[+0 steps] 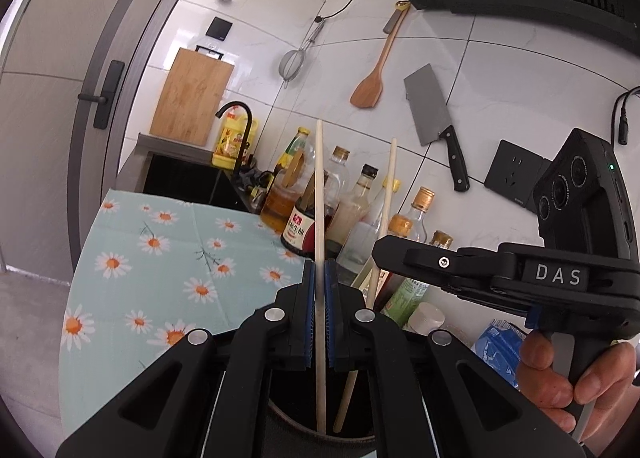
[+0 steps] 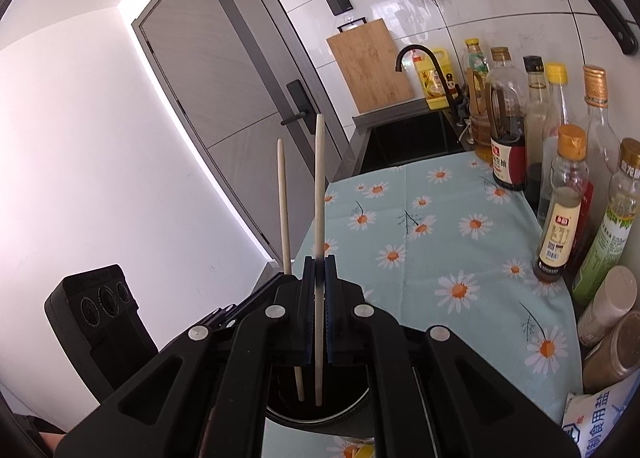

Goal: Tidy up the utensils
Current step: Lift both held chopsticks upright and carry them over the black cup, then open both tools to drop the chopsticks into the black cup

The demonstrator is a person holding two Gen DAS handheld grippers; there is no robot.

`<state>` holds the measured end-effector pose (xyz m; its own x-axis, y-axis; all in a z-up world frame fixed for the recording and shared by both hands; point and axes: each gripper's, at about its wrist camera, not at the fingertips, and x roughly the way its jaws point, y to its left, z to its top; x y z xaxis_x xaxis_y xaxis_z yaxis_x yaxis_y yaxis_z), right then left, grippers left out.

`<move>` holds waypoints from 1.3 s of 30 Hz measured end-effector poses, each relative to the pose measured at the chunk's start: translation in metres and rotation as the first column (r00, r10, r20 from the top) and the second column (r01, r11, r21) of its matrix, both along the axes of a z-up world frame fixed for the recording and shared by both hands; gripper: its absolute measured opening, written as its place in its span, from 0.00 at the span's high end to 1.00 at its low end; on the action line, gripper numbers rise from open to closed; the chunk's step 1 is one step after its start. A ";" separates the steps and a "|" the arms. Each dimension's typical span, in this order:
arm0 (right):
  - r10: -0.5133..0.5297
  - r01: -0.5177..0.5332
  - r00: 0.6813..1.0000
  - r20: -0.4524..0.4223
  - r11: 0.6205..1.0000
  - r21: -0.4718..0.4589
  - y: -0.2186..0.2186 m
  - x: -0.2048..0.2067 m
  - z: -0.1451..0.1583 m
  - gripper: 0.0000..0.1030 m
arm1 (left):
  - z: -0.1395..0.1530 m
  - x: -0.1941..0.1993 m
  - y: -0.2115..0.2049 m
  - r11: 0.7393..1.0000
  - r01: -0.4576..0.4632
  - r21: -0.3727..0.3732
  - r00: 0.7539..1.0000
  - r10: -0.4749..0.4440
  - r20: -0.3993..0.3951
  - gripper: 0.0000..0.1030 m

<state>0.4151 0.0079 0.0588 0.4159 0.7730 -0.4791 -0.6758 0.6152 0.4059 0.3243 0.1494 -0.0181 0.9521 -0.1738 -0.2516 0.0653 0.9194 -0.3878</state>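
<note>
1. Two grippers: the left gripper (image 1: 319, 270) and the right gripper (image 2: 319, 264), each clamped on one chopstick.
2. Two chopsticks: one chopstick (image 1: 319, 194) in the left gripper, the other chopstick (image 2: 319, 186) in the right.
3. One dark round holder (image 2: 320, 414), near, with both chopstick ends inside.
4. One daisy-print cloth (image 2: 440, 226) on the counter.
5. One cutting board (image 1: 192, 98), far, against the wall.
6. One cleaver (image 1: 434, 114) on the wall, right.
7. One wooden spatula (image 1: 370, 88) on the wall.
8. One mesh strainer (image 1: 293, 64) on the wall.
9. One black faucet (image 1: 240, 118), far.
10. Several condiment bottles (image 2: 508, 122) in a row along the right; the exact number cannot be told.
</note>
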 end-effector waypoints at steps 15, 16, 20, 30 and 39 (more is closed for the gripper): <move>-0.049 0.050 0.999 -0.006 0.999 0.008 -0.023 -0.016 0.011 0.77 | 0.026 -0.033 -0.006 1.000 0.014 0.008 1.000 -0.014 0.003 0.78; -0.049 0.049 0.999 -0.003 0.999 0.008 -0.025 -0.019 0.012 0.77 | 0.028 -0.035 -0.006 1.000 0.016 0.010 1.000 -0.016 0.004 0.78; -0.039 0.039 0.999 -0.003 0.999 0.001 -0.033 -0.029 0.017 0.77 | 0.038 -0.049 -0.008 1.000 0.022 0.020 1.000 -0.022 0.008 0.78; 0.004 -0.005 1.000 -0.009 0.995 -0.101 -0.050 -0.057 0.019 0.76 | 0.050 -0.082 -0.002 0.998 0.026 0.052 0.995 -0.021 -0.093 0.78; 0.062 -0.066 0.998 -0.021 0.973 -0.222 -0.056 -0.079 0.005 0.72 | 0.031 -0.105 -0.003 0.995 0.079 0.068 0.970 -0.061 -0.237 0.78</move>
